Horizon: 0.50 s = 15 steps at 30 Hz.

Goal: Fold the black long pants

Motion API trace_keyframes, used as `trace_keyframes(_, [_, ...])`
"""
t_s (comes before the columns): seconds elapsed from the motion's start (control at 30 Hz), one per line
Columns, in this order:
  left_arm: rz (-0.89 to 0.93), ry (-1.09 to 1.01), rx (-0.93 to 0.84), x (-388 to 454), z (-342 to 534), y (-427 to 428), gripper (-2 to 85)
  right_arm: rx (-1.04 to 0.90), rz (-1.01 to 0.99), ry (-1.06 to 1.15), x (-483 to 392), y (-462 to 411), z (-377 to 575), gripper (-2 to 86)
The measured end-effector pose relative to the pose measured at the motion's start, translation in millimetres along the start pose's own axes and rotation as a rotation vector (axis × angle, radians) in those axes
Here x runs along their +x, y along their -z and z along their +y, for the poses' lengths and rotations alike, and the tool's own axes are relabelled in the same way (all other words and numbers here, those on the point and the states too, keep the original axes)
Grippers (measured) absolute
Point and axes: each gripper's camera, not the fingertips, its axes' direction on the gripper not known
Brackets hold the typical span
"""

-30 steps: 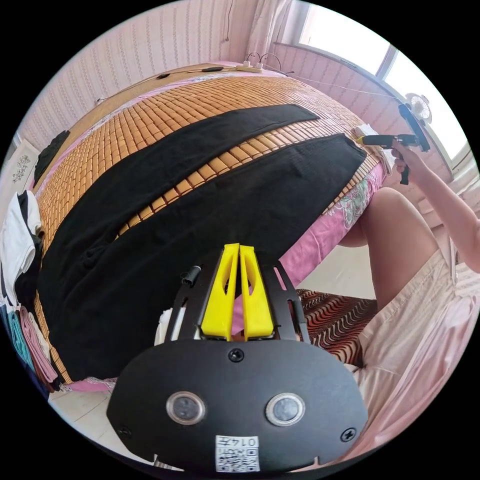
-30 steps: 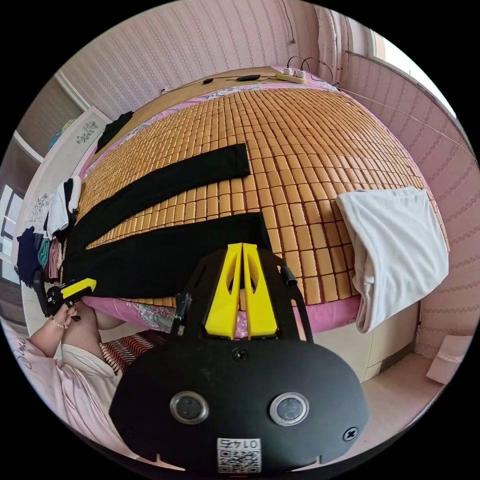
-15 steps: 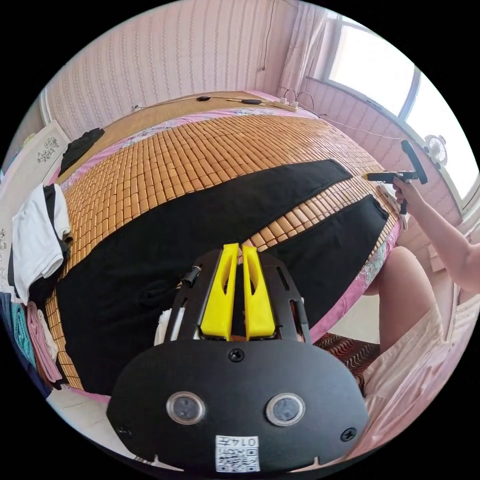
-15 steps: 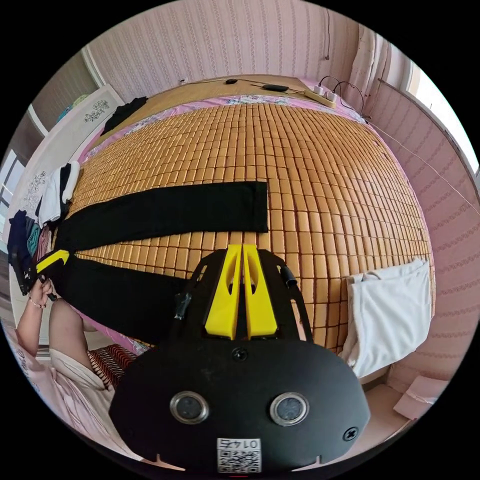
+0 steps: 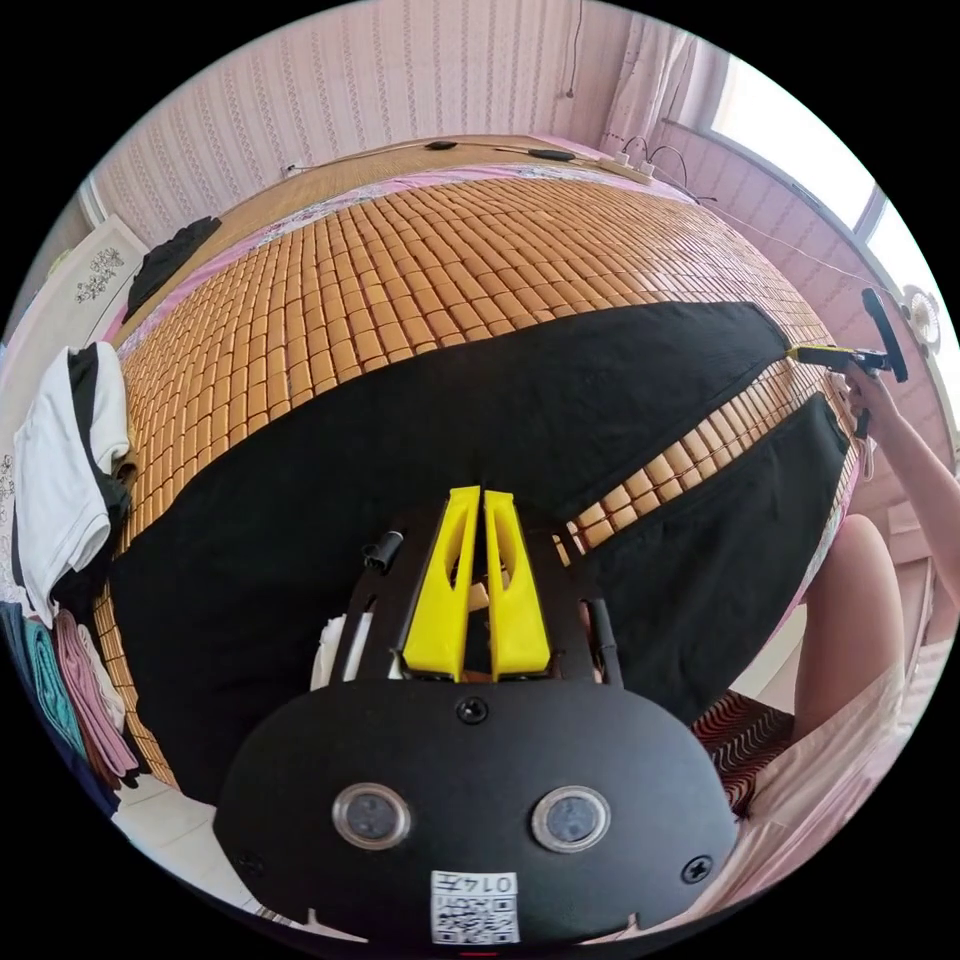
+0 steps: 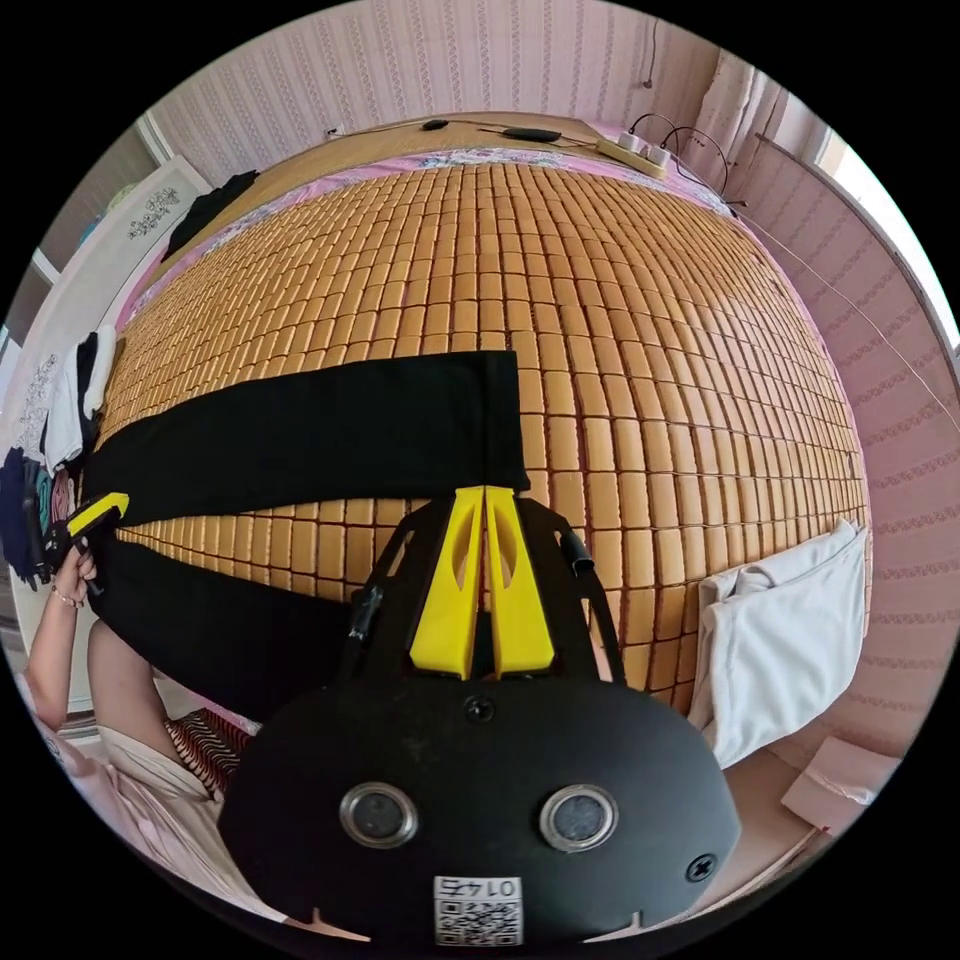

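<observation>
left gripper view, from left edge to right: a pile of clothes (image 5: 60, 520) sits at the mid left on the edge of the bed; the black long pants (image 5: 330, 480) lie flat across the centre on the bamboo mat (image 5: 400, 260), waist toward the lower left, the two legs fanning to the right with a strip of mat between them, a spread that suits laying one leg over the other. the left gripper (image 5: 476, 500) hangs above the crotch area at lower centre, jaws nearly together with only a thin gap, nothing between them. at the far right the right gripper (image 5: 815, 353) is seen small, near the end of the upper leg; whether it touches the cloth cannot be told.

right gripper view, left to right: the left gripper (image 6: 95, 512) at the mid left, by the waist end; the pants (image 6: 300, 430) across the centre; the right gripper (image 6: 485, 497) just below the hem of the upper leg, jaws close together, gripping nothing; a white folded cloth (image 6: 780, 640) at the lower right, on the mat's edge. striped pink walls (image 6: 420, 60) enclose the bed.
</observation>
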Motion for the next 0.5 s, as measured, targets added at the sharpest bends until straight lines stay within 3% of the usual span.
trace_keyframes(0.2, [0.103,0.11,0.142,-39.9,37.1,52.2,-0.2,0.117,-0.104,-0.116,25.8,46.8,53.7,2.8])
trace_keyframes(0.33, [0.152,0.246,0.196,-91.3,91.5,88.2,0.4,0.072,-0.119,-0.192,44.9,59.9,103.1,5.0])
trace_keyframes(0.5, [0.077,0.452,0.192,-155.8,175.1,118.2,2.3,-0.002,-0.1,-0.262,57.4,55.6,143.9,7.7])
